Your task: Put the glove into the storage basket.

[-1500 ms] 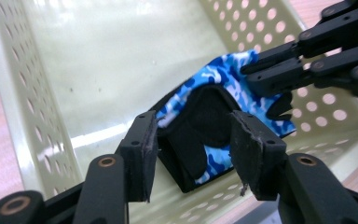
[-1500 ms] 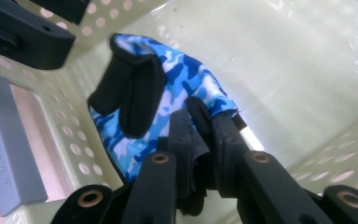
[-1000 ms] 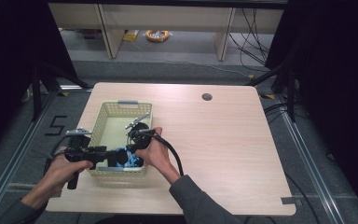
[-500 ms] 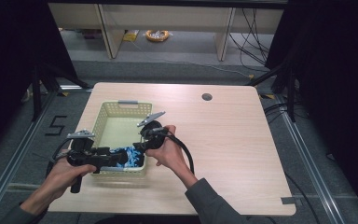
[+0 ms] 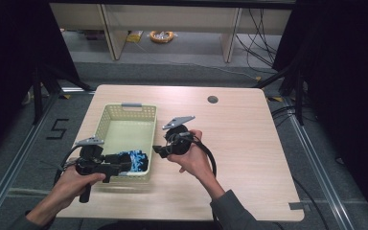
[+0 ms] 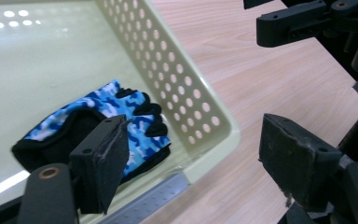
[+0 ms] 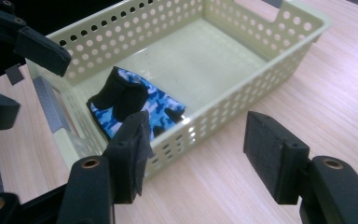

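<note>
A blue camouflage glove with black trim [image 5: 135,160] lies in the near right corner of a pale yellow perforated basket [image 5: 106,125]. In the left gripper view the glove [image 6: 103,110] rests on the basket floor beyond the jaws. My left gripper [image 5: 123,167] is open at the basket's near wall with nothing between its jaws [image 6: 198,154]. My right gripper [image 5: 159,150] is open and empty, held over the table just right of the basket and pointing at it [image 7: 205,151]. From there the glove [image 7: 137,105] shows behind the basket's wall [image 7: 242,95].
The basket stands on the left half of a light wooden table [image 5: 249,143], which has a round cable hole [image 5: 212,99] near its far edge. A cable loops from the right gripper over the table. Dark floor and shelving lie beyond the table.
My right gripper has lifted out of the basket and moved right, to beside its wall. The glove stays on the basket floor. My left gripper has barely shifted.
</note>
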Tool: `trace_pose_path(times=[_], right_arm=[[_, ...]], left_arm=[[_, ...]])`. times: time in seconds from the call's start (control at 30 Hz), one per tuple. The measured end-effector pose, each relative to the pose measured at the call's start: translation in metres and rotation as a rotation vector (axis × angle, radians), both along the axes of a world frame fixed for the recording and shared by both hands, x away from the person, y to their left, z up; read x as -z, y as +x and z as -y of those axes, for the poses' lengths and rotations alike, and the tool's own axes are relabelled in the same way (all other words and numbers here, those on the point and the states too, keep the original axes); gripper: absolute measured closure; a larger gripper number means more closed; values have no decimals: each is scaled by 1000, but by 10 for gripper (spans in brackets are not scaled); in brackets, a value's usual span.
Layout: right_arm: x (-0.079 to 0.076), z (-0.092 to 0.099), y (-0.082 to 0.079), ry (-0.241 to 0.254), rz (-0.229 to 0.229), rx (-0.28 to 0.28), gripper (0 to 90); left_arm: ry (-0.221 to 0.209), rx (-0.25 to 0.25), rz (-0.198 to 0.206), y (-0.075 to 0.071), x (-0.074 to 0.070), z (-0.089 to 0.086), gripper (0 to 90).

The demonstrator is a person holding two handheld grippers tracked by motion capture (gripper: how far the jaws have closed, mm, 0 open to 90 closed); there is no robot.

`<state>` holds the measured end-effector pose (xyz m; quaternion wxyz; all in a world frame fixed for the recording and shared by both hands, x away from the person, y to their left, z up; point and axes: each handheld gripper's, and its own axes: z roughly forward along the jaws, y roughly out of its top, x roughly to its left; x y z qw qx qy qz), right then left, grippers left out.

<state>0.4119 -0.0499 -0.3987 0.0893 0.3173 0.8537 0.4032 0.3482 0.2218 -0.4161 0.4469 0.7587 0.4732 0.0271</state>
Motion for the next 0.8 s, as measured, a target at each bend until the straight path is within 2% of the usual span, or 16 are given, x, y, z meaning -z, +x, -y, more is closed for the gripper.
trace_pose_path(times=[0.07, 0.1, 0.2, 0.27, 0.3, 0.33, 0.37, 0.53, 0.57, 0.63, 0.67, 0.8], right_arm=[[1, 6, -2, 15, 5, 10, 406], [-1, 10, -3, 10, -10, 12, 402], [-1, 20, -6, 12, -1, 18, 397], [0, 25, -8, 30, -1, 16, 394], [1, 32, -12, 37, -7, 24, 389], [1, 32, -12, 37, -7, 24, 389], [2, 38, -15, 42, -8, 28, 387], [6, 52, -18, 50, -7, 43, 386], [9, 58, -20, 60, -4, 54, 384], [9, 63, -22, 46, -4, 60, 383], [11, 66, -23, 55, -6, 64, 382], [15, 76, -27, 63, -2, 76, 374]], left_arm=[[-6, 10, 4, -2, -1, 3, 234], [-2, 15, 2, -3, -1, 4, 227], [-16, 33, 5, -7, -1, 10, 210], [-16, 33, 11, -10, 0, 14, 191], [-33, 56, 12, -13, 1, 18, 187], [-33, 56, 12, -13, 1, 18, 184], [-40, 82, 13, -15, 2, 22, 177], [-48, 102, 23, -18, 2, 30, 174], [-44, 98, 36, -19, 2, 33, 174], [-42, 111, 36, -20, 1, 34, 174], [-48, 104, 42, -21, 1, 37, 174], [-59, 132, 37, -22, 3, 42, 174]])
